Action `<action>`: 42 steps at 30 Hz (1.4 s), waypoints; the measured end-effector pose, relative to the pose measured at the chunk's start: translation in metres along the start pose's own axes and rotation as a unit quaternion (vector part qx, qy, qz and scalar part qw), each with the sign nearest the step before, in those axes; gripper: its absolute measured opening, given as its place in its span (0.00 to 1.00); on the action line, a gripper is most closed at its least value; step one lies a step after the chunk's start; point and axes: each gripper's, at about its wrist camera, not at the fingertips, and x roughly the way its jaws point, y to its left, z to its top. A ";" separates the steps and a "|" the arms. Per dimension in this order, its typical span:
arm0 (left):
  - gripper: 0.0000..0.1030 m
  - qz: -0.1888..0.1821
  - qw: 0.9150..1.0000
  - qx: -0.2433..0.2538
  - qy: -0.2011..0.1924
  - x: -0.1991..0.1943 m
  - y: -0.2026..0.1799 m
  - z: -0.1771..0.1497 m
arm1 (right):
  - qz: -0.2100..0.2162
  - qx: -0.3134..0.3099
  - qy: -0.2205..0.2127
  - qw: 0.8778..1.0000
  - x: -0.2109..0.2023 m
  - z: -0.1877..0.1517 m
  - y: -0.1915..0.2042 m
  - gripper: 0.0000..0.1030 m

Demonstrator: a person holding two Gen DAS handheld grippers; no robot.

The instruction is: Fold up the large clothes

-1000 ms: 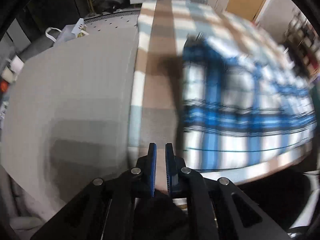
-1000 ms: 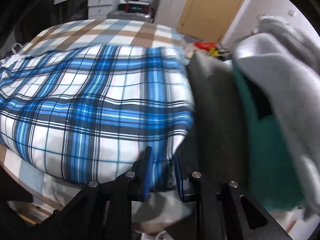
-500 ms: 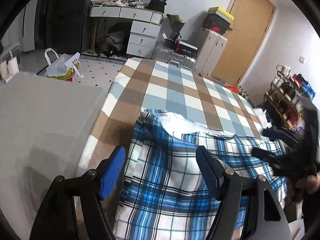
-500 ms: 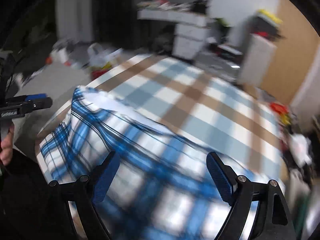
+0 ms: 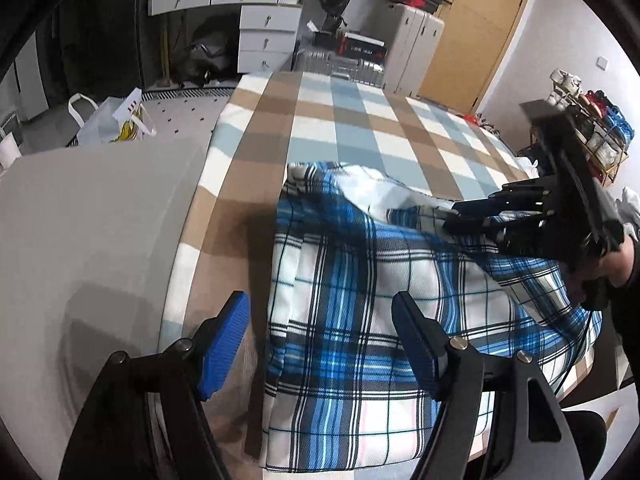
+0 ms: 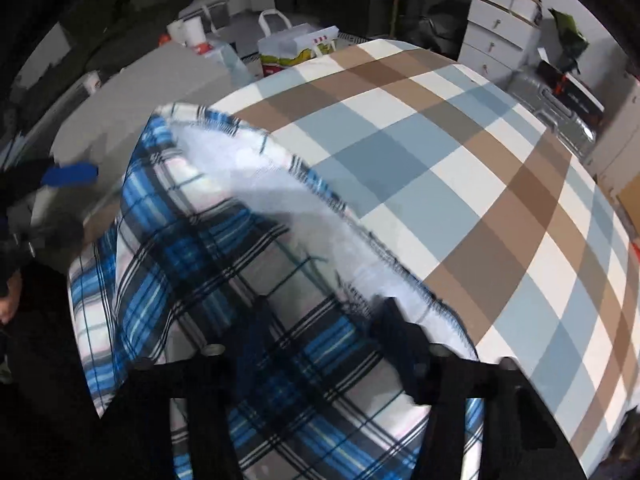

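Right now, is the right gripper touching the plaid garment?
Cannot tell. In the left wrist view the right gripper meets the plaid garment at its raised fold, but neither contact nor gap shows plainly; the right wrist view is blurred.

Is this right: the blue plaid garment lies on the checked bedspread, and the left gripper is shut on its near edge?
Not quite. The left gripper is open, its blue pads spread wide above the garment, gripping nothing, as the left wrist view shows. The garment does lie on the checked bedspread.

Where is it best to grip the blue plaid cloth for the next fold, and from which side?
Probably the far hemmed edge of the blue plaid cloth, where the white underside is turned up. It stands off the checked bedsheet, so the open left gripper can slide under from the front.
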 end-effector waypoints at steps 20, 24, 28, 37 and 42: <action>0.67 0.044 0.999 0.017 0.020 0.005 -0.010 -0.009 | -0.118 0.102 -0.093 0.983 -0.044 0.013 -0.017 0.03; 0.67 0.054 0.998 0.010 0.030 0.010 -0.006 -0.008 | -0.145 0.120 -0.045 0.981 -0.003 0.020 -0.028 0.03; 0.67 0.067 0.997 0.010 0.031 0.011 -0.003 -0.008 | -0.118 0.123 -0.017 0.985 0.020 0.018 -0.026 0.07; 0.67 0.026 0.999 0.046 0.006 0.000 -0.033 -0.007 | -0.144 0.205 -0.165 0.954 -0.123 -0.059 -0.050 0.71; 0.67 0.006 0.994 0.098 0.038 0.011 -0.091 0.006 | -0.236 0.164 -0.090 0.954 -0.126 -0.116 -0.048 0.71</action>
